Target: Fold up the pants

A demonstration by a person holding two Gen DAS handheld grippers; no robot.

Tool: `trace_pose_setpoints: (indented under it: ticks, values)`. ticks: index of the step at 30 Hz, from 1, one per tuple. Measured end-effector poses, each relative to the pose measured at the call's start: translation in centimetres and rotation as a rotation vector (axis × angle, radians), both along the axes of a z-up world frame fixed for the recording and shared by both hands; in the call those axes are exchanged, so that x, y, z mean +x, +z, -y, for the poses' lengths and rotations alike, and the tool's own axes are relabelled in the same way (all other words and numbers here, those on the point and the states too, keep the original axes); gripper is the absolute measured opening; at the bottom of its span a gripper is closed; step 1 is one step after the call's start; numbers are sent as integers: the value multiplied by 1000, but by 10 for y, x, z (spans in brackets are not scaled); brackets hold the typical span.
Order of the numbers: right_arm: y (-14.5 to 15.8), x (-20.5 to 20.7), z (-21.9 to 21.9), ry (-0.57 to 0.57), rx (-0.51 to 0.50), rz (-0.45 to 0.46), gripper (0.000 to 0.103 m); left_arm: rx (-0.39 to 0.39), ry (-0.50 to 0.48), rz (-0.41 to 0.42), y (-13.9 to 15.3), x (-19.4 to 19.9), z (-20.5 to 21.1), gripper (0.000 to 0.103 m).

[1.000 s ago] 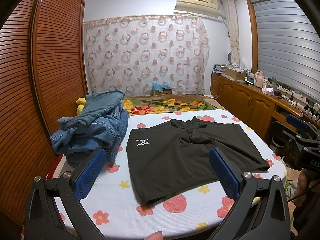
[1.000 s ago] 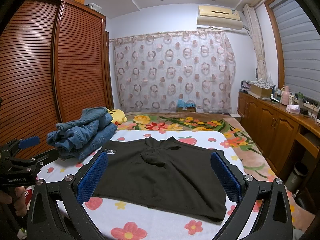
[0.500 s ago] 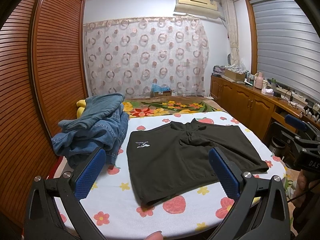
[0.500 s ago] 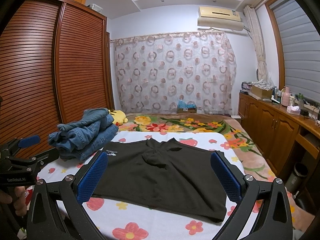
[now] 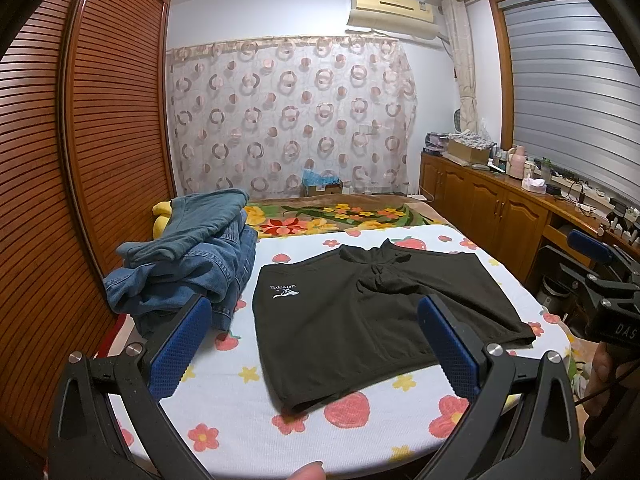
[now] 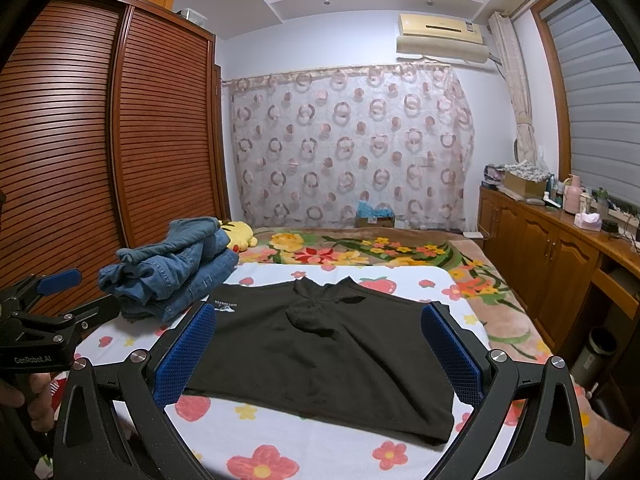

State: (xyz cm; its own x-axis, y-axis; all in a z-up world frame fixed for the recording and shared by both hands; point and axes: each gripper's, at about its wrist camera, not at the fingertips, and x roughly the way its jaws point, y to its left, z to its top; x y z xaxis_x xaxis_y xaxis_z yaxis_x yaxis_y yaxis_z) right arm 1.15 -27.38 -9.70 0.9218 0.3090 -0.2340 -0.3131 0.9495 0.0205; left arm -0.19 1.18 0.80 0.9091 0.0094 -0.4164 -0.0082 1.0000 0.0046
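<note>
Little has moved since the earlier frames; both cameras have crept very slightly toward the bed, so the black shorts (image 5: 368, 312) sit a touch larger, and nothing on the floral sheet (image 5: 240, 408) has shifted; the left gripper (image 5: 316, 344) hangs above the near edge of the bed with its blue pads (image 5: 182, 346) spread wide and nothing between them; the right gripper (image 6: 320, 354) is likewise released and empty, its pads (image 6: 450, 354) framing the garment; the shorts lie flat, ahead of and below both sets of fingers, touching neither; in the left view the printed white logo (image 5: 284, 290) lies ahead of the left finger, and the shorts' near left corner sits between the two fingers; in the right view the shorts' near edge runs from behind the left finger to a corner below the right one, so the cloth spans the whole gap; the pile of jeans (image 5: 188, 264) rests just beyond the left finger, close beside the shorts; the step in hand looks like the approach to the first grasp; to do it well, I judge each gripper should drop onto one near corner, pinch only the shorts and not the sheet, then lift both evenly so that the fold stays square and clear of the jeans.
</note>
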Motion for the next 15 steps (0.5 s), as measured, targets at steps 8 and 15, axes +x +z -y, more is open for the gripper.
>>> trace_pose_setpoints:
  ticks: [8, 15]
  values:
    - [0, 0, 0, -1, 1, 0, 102, 1, 0, 1, -1, 0, 1, 103]
    - [0, 0, 0, 0, 2, 1, 102, 3, 0, 3, 0, -1, 0, 103]
